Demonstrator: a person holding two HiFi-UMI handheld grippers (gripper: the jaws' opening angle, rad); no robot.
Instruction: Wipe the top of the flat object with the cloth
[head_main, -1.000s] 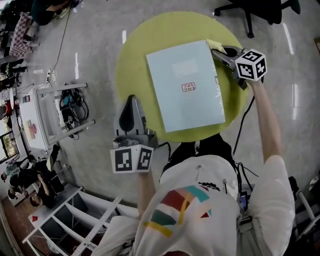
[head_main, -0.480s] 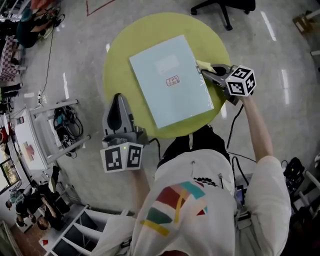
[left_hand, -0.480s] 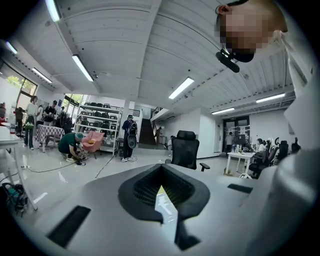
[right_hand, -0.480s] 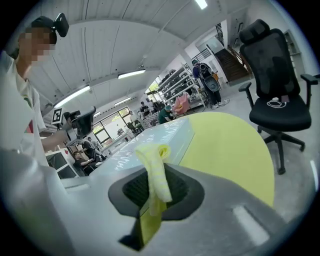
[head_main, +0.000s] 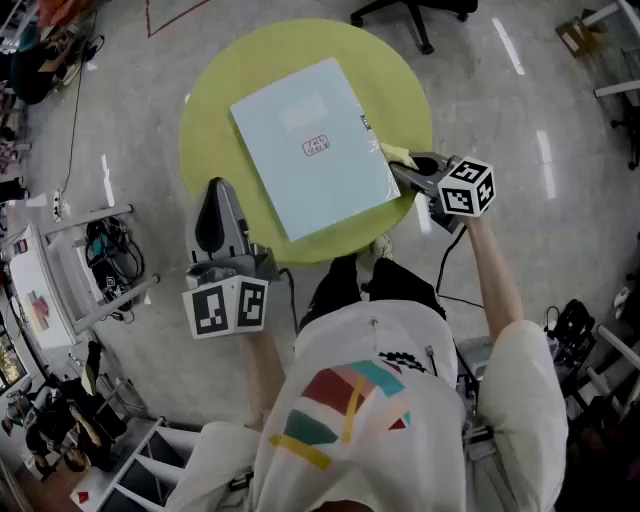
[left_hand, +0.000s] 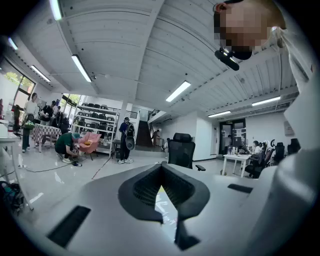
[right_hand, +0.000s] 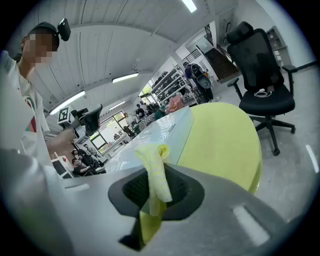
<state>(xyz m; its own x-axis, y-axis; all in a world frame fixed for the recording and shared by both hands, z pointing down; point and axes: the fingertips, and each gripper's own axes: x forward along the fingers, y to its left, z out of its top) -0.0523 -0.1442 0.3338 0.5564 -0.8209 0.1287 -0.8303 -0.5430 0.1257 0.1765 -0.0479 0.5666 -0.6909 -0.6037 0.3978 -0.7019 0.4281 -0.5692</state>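
A pale blue flat folder with a small red label lies on the round yellow-green table. My right gripper is shut on a yellow cloth at the folder's right edge, near its front corner. In the right gripper view the cloth sticks up from between the jaws of my right gripper, with the folder and table beyond. My left gripper hovers at the table's left rim, off the folder. It is shut, holds nothing and points up into the room.
An office chair base stands beyond the table, and the black chair shows in the right gripper view. A white rack with cables stands to the left on the floor. People sit and stand far off in the room.
My right gripper has drawn the cloth along the folder's right edge, from the far corner toward the near one. The left gripper keeps its place by the table's left rim.
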